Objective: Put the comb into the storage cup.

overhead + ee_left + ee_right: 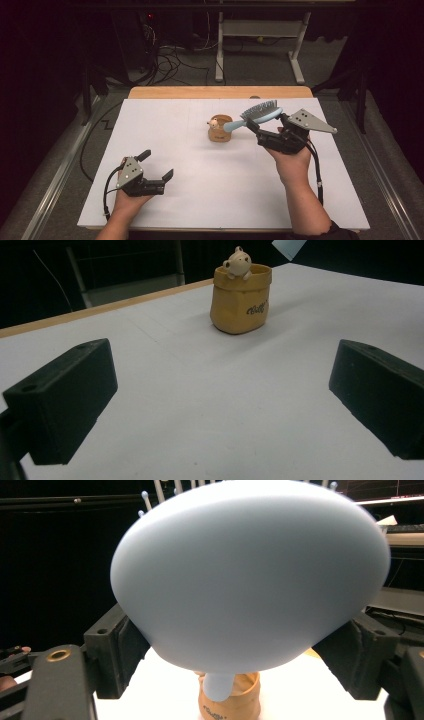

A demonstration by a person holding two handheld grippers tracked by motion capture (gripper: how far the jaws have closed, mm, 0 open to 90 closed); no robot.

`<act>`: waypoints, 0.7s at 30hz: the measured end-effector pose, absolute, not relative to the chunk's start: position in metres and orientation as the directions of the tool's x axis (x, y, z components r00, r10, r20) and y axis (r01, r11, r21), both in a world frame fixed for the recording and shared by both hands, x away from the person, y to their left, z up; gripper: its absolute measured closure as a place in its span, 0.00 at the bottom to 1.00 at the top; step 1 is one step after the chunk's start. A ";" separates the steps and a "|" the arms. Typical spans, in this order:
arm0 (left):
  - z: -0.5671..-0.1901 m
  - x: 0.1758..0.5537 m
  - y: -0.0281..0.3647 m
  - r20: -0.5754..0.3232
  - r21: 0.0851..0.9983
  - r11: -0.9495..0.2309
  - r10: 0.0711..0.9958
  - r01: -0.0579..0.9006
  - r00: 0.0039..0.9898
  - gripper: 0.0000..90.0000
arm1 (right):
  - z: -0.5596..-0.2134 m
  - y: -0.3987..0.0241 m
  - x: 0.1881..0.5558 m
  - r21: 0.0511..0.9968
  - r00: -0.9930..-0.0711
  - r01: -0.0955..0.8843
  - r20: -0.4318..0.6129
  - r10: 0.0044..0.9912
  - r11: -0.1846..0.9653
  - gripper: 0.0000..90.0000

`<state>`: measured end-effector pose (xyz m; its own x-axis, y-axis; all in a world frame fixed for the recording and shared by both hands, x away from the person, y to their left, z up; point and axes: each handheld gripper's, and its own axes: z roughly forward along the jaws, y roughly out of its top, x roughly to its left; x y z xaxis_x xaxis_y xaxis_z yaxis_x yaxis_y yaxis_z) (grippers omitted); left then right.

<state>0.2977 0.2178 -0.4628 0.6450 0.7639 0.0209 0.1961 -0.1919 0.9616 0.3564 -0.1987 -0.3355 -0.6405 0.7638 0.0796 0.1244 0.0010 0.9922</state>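
Pale-blue hairbrush clamped by its head in my right gripper, handle tip at the tan bear-trimmed holder, left gripper idle and open; a misaligned push could topple that light holder.

Brush over the cup
Pale blue brush tilts handle-down, its handle tip at the rim of the tan cup, which stands upright mid-table, toward the far edge.

High view looks down; gripper views sit low — all share the pot.
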 end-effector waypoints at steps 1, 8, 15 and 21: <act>-0.463 0.298 0.218 0.022 0.962 -0.192 0.764 0.195 0.645 0.00 | -0.335 -0.198 0.357 0.992 -0.640 0.126 0.081 0.764 0.001 0.23; -0.462 0.297 0.218 0.023 0.962 -0.193 0.764 0.195 0.645 0.00 | -0.333 -0.191 0.366 0.992 -0.641 0.127 0.077 0.764 0.006 0.23; -0.463 0.298 0.219 0.021 0.962 -0.192 0.764 0.197 0.645 0.00 | -0.336 -0.186 0.374 0.991 -0.634 0.133 0.080 0.769 0.007 0.23; -0.463 0.298 0.220 0.019 0.962 -0.189 0.764 0.196 0.645 0.00 | -0.339 -0.184 0.381 0.990 -0.628 0.139 0.080 0.774 0.011 0.23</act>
<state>0.2980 0.2198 -0.4628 0.6446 0.7643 0.0185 0.1965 -0.1890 0.9621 0.3806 -0.1843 -0.3386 -0.6277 0.7744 0.0799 0.1394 0.0109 0.9902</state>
